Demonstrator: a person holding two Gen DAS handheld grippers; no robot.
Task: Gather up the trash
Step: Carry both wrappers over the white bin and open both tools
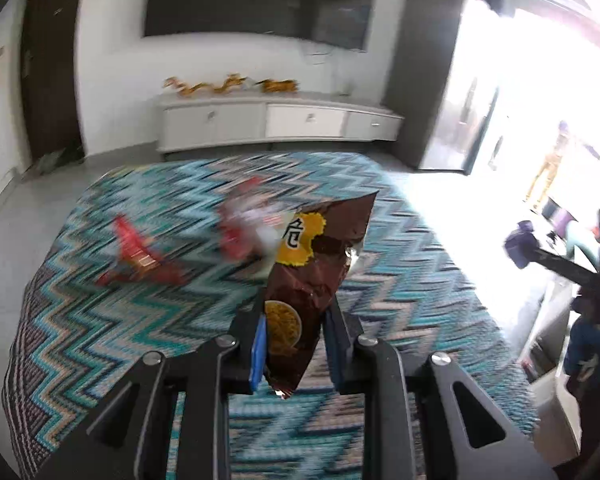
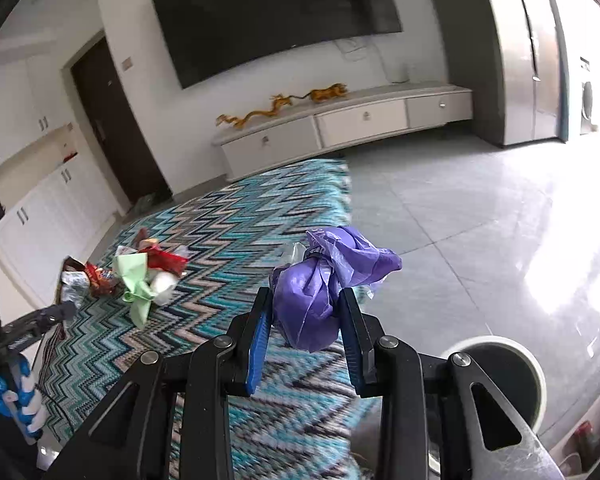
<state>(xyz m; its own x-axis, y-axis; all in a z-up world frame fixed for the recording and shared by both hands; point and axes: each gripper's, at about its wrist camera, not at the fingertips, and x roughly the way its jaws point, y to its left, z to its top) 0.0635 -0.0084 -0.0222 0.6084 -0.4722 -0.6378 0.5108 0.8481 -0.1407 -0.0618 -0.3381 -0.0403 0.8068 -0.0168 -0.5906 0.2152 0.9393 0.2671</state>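
Observation:
My left gripper is shut on a brown snack bag, which stands up between the fingers above the zigzag rug. A red wrapper and a red-and-white wrapper lie blurred on the rug beyond it. My right gripper is shut on a crumpled purple plastic bag, held over the rug's right side. Farther left on the rug lies a pile of trash: a pale green paper, red wrappers, a white wad. The right gripper with its purple bag shows at the right of the left wrist view.
A round grey bin with a white rim stands at the lower right, on the tiled floor. A low white cabinet with golden dragon figures runs along the far wall under a dark screen. The left gripper appears at the left edge.

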